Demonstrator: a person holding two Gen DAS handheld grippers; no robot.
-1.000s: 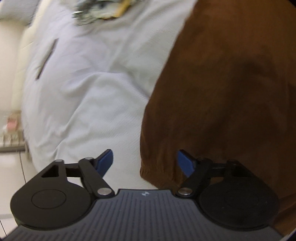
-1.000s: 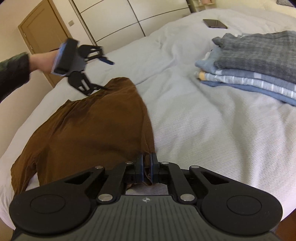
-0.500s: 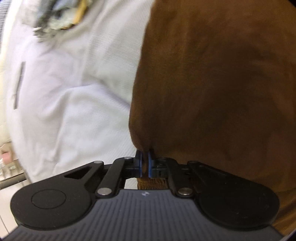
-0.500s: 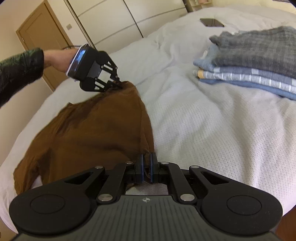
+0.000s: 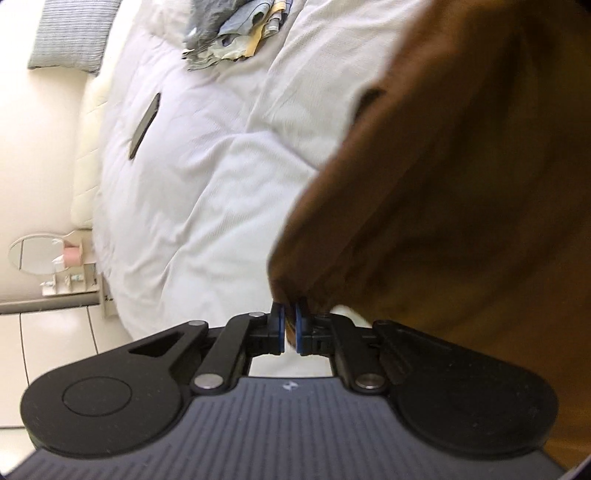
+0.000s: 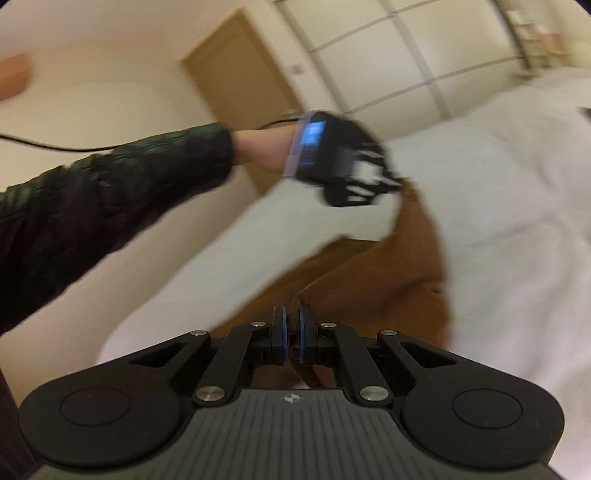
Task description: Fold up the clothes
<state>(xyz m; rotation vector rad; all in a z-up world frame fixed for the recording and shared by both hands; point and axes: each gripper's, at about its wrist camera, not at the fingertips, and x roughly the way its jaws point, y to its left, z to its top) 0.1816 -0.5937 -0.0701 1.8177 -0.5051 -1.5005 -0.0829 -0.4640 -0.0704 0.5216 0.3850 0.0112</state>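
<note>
Brown cloth is pinched in both of your grippers right now. Your left gripper (image 5: 290, 326) is clenched tight on one corner of the brown garment (image 5: 461, 184), and your right gripper (image 6: 291, 338) is clenched on another corner of it. The garment hangs up off the bed (image 5: 207, 192) between the two grippers, with its lower part trailing down toward the near edge of the bed.

You look to be at the lifting step, getting ready to lay it flat or fold it over — that is my guess. To do it well:

- Keep both grips tight. The cloth is thin and soft, so it could slip out if you let go even a bit.
- Hold both corners at the same height, so the edge between them is straight and not droopy.
- Pull your hands gently apart until the wrinkles go away, but do not yank.
- Move slowly — the pictures are blurry, and fast swings make the cloth flap and bunch.
- Put it down on the bare part of the bed, well away from the pile of folded clothes (image 5: 232, 29) near the far edge and the dark phone (image 5: 144, 125).
</note>
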